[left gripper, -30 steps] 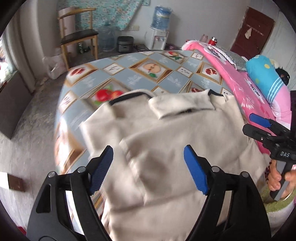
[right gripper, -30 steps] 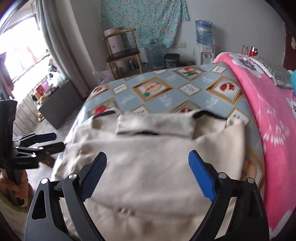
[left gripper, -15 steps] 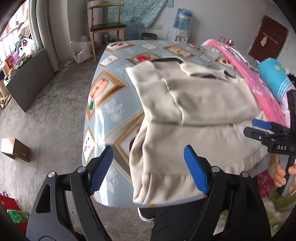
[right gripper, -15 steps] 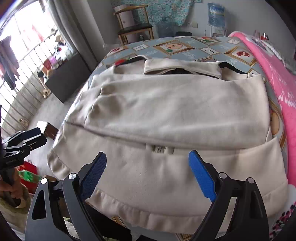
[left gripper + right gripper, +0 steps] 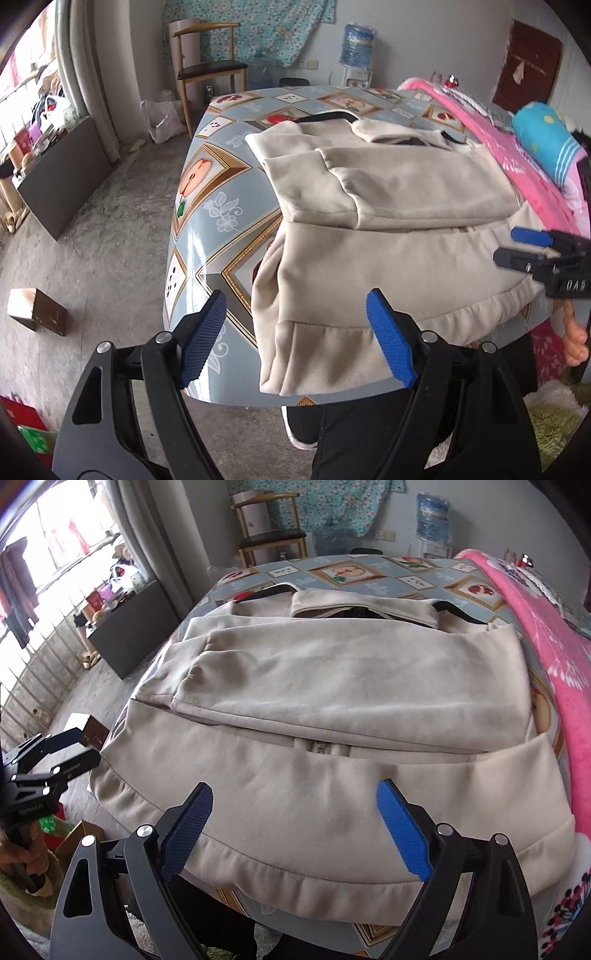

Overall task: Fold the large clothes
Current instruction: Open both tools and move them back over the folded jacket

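A large beige jacket (image 5: 388,236) lies on the table with its sleeves folded across the body; it also shows in the right wrist view (image 5: 332,709). Its hem hangs over the near table edge. My left gripper (image 5: 295,339) is open and empty, just off the hem's left corner. My right gripper (image 5: 295,830) is open and empty, over the hem's middle. The right gripper also shows in the left wrist view (image 5: 532,247), and the left gripper shows in the right wrist view (image 5: 66,749).
The table (image 5: 207,206) has a glossy grey fruit-pattern cover. A pink blanket (image 5: 546,627) lies along its right side. A wooden chair (image 5: 210,70) and a water dispenser (image 5: 356,55) stand beyond. A small box (image 5: 37,312) sits on the concrete floor at left.
Both grippers have drawn back from over the jacket toward the near table edge and stayed open. The jacket lies as before.
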Demonstrator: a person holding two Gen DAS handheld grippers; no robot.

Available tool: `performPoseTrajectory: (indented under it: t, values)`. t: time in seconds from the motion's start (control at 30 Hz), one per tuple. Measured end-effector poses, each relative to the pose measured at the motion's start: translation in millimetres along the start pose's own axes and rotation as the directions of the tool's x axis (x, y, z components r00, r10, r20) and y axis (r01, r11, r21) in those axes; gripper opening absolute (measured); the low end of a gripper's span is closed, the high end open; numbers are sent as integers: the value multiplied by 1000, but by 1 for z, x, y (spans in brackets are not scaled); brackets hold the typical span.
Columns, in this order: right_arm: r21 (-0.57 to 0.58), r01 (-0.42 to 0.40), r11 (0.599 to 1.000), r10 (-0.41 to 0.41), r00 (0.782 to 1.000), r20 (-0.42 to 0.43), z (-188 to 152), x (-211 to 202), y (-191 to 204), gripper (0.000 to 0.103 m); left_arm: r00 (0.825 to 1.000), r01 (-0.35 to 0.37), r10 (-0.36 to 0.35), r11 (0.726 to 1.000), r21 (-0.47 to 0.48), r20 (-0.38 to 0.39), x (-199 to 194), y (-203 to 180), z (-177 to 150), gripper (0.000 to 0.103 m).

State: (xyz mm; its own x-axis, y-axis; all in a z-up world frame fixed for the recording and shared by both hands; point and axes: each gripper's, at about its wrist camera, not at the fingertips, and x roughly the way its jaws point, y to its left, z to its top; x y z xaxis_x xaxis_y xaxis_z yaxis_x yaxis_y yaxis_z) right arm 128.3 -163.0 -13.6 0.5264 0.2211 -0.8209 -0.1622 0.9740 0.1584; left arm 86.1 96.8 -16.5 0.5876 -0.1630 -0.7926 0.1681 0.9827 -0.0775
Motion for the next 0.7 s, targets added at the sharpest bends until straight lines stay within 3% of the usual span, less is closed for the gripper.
performPoseTrajectory:
  t: [0.2,0.37,0.53,0.7]
  values:
    - [-26,4,1000,-5,1000,-31,-1,17,3,88,994,104,-105,994,-33,-16,13,5,8,50]
    - [19,-4,1000,5,998,-69,-5,28,-6,86,987,108,-112,993,-37,-113,40,5,10,41]
    - [31,-3,1000,5,997,-79,-5,34,-9,86,978,132,-140,989,-61,-154,57,13,12,40]
    - [22,8,1000,-6,997,-81,-4,36,-8,86,969,187,-199,978,-91,-146,64,21,18,40]
